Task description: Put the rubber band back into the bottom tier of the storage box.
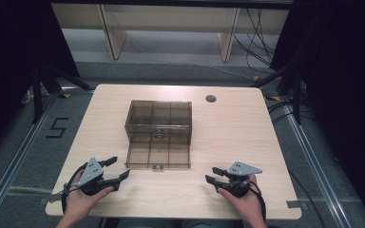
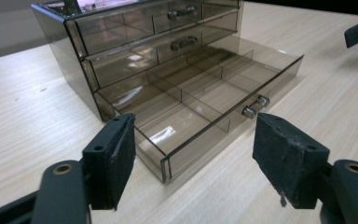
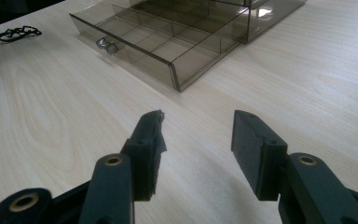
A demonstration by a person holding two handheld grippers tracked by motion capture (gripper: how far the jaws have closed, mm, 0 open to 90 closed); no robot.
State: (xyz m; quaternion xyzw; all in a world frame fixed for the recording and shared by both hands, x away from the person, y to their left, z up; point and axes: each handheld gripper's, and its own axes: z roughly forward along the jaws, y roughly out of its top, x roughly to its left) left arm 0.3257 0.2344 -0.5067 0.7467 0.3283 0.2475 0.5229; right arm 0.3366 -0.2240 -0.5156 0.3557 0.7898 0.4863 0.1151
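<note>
Table [image 1: 247,142]: light wood-grain top with a round cable hole [image 1: 211,99] near the far right.
Drawer organiser [image 1: 158,118]: smoked transparent plastic, at mid-table; three drawers stacked, as seen in the left gripper view.
Bottom drawer [image 1: 158,154]: pulled out toward the person, divided into compartments, metal knob [image 1: 158,167] at its front; compartments look empty.
Left gripper [image 1: 119,171]: held in the left hand [image 1: 83,197] at the near left, jaws wide apart, gripping nothing, aimed at the drawer's near corner.
Right gripper [image 1: 212,174]: held in the right hand [image 1: 242,202] at the near right, jaws parted, gripping nothing, above bare tabletop.
</note>
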